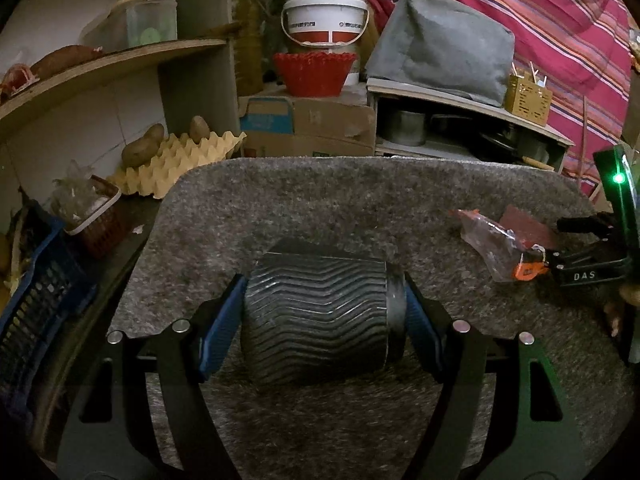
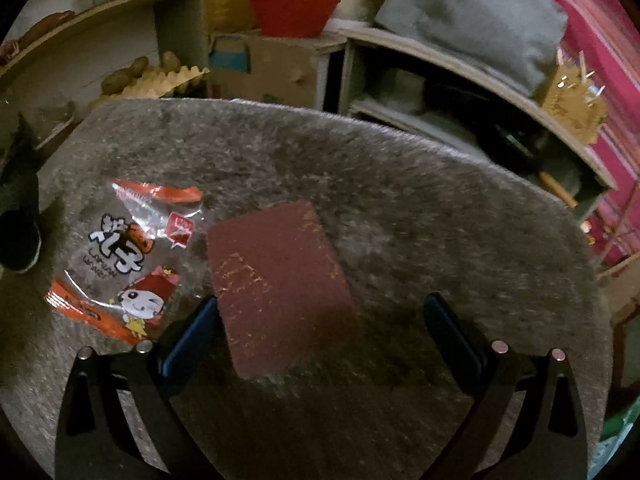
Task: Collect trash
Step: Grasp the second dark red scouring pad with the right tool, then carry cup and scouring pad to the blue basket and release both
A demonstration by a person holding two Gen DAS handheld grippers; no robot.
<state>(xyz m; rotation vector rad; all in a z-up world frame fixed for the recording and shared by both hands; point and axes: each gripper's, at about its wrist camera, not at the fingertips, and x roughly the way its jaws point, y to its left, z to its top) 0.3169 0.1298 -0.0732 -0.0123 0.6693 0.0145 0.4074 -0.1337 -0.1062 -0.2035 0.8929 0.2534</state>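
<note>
My left gripper (image 1: 325, 320) is shut on a dark ribbed cup (image 1: 316, 312), its blue pads against both sides, just above the grey felt mat (image 1: 320, 200). At the right of that view lie a clear orange snack wrapper (image 1: 494, 244) and a dark red card (image 1: 528, 222), with my right gripper (image 1: 560, 248) beside them. In the right wrist view my right gripper (image 2: 324, 328) is open and empty. Its fingers straddle the near end of the dark red card (image 2: 280, 284). The snack wrapper (image 2: 128, 260) lies just left of the left finger (image 2: 188, 340).
Behind the mat stand a cardboard box (image 1: 308, 126), a red basket (image 1: 314, 72), a white bucket (image 1: 324, 14) and a low shelf (image 1: 460, 112) with pots. At left are an egg tray (image 1: 176, 160) with potatoes, a small basket (image 1: 96, 216) and a blue crate (image 1: 36, 312).
</note>
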